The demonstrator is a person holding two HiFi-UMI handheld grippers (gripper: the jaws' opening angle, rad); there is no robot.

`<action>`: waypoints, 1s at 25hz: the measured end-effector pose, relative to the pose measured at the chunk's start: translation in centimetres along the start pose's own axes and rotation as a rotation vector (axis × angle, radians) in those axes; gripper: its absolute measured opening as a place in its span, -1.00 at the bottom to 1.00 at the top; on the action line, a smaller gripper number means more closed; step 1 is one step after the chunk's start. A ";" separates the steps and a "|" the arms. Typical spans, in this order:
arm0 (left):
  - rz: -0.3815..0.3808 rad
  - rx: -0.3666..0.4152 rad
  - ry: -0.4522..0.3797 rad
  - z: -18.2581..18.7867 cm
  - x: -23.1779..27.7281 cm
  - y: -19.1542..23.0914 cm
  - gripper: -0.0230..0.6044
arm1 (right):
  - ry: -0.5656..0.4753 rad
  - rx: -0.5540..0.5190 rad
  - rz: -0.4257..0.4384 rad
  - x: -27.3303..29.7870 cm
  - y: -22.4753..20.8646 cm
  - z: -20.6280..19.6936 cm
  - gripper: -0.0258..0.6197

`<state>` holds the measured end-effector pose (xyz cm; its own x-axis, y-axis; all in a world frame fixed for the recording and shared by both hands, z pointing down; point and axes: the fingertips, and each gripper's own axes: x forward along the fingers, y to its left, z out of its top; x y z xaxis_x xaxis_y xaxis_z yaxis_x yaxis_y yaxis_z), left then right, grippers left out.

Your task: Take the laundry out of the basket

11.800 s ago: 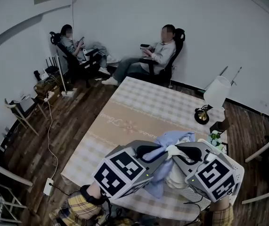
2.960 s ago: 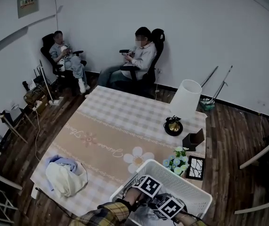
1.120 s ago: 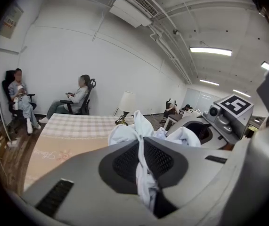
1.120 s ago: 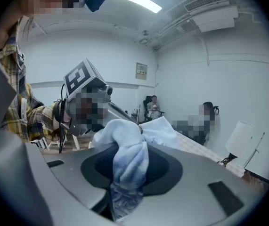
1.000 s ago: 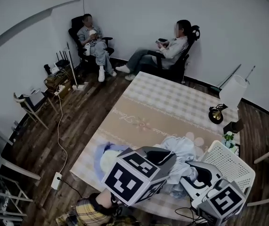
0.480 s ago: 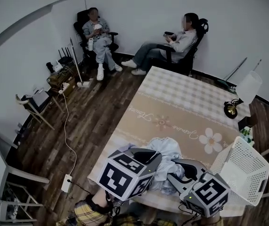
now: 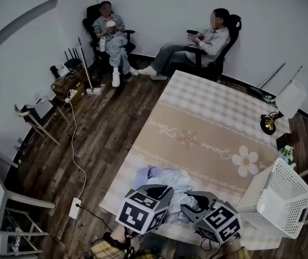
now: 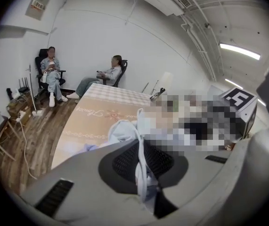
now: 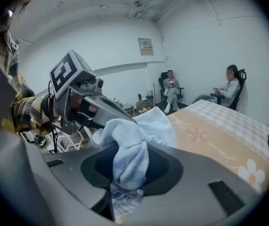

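A pale blue garment [image 7: 171,181] lies bunched at the near left of the cloth-covered table [image 7: 207,128], over a darker blue piece [image 7: 151,171]. My left gripper [image 7: 163,192] and right gripper [image 7: 192,201] sit side by side at its near edge, each shut on a fold. In the left gripper view a thin strip of the garment [image 8: 123,130] runs between the jaws of the left gripper [image 8: 141,173]. The right gripper [image 9: 127,173] pinches a thicker wad of the garment [image 9: 134,140]. The white laundry basket [image 7: 275,201] stands at the table's near right; its inside is hidden.
A lamp [image 7: 287,104] with a brass base, a small flower pot [image 7: 287,154] and a dark box stand along the table's right edge. Two people sit in chairs by the far wall [image 7: 110,31]. Folding stands and a cable lie on the wooden floor at left.
Both grippers have come down and towards the table's near left with the pale blue garment, which now rests on the clothes lying there. The basket now shows further right.
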<state>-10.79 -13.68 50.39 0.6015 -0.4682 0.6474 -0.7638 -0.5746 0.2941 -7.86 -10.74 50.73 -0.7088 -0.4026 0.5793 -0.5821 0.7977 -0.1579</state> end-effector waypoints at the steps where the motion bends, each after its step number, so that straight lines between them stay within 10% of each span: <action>1: 0.007 -0.007 0.002 -0.7 0.3 0.3 -0.73 | 0.008 0.008 0.006 0.6 0.1 -0.7 -0.47; 14: 0.020 -0.087 -0.026 -5.8 3.2 2.2 -0.67 | 0.027 0.202 0.025 5.4 -0.7 -6.6 -0.45; 25: 0.010 -0.077 -0.080 -3.9 1.9 1.9 -0.42 | 0.041 0.153 0.002 3.1 -0.7 -5.5 -0.25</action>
<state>-12.02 -13.07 54.95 0.6082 -0.5273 0.5934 -0.7837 -0.5179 0.3430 -7.42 -10.09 57.00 -0.6947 -0.3802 0.6107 -0.6371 0.7193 -0.2770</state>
